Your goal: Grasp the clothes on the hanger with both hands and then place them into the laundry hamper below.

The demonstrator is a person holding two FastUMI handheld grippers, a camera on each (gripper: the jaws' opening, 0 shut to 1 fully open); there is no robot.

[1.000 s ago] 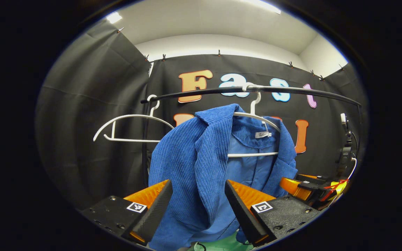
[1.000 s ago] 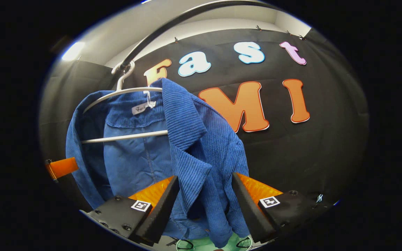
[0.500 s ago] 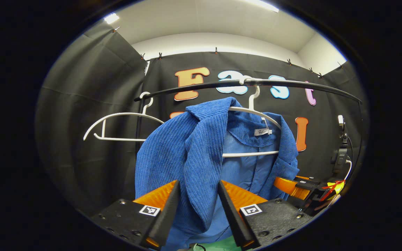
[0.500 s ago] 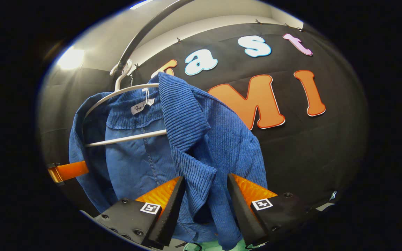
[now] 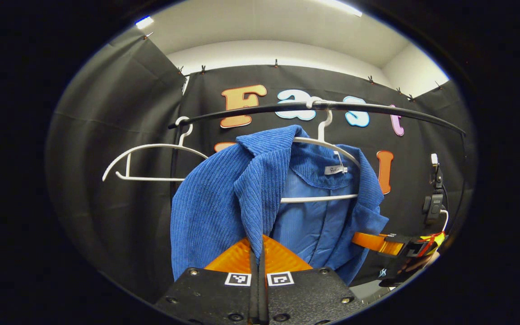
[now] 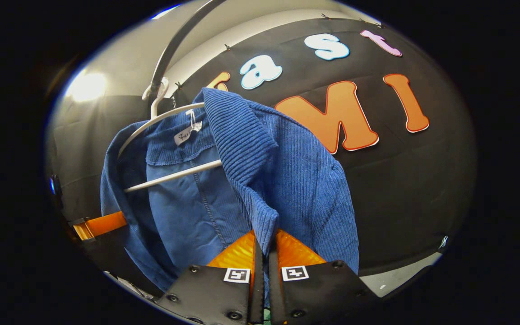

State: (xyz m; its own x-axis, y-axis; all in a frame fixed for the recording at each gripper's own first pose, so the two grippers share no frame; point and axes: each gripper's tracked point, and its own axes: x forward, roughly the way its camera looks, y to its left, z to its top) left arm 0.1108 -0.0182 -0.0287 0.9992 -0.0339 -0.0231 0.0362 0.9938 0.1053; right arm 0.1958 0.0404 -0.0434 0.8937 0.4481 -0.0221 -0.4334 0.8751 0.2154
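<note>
A blue corduroy jacket (image 5: 224,203) (image 6: 287,180) hangs open on a white hanger (image 5: 327,144) (image 6: 165,119) from a black rail (image 5: 332,107) (image 6: 169,49). In the left gripper view my left gripper (image 5: 256,246) is shut on the jacket's front edge below the lapel. The right gripper view has my right gripper (image 6: 265,246) shut on the opposite front edge, the fabric pinched between its fingers. The left gripper view also catches the right gripper (image 5: 391,243) farther off at the lower right. A finger of the left gripper (image 6: 99,224) sticks out at the left of the right gripper view.
A second, bare white hanger (image 5: 147,155) hangs on the rail to the left of the jacket. A small black device with a cable (image 5: 434,203) is mounted at the right, by the rail's end. Black cloth walls stand close behind.
Both grippers went from open around the jacket's front edges to shut on them. Both views have risen slightly, so the green hamper at the bottom has dropped out of sight.
</note>
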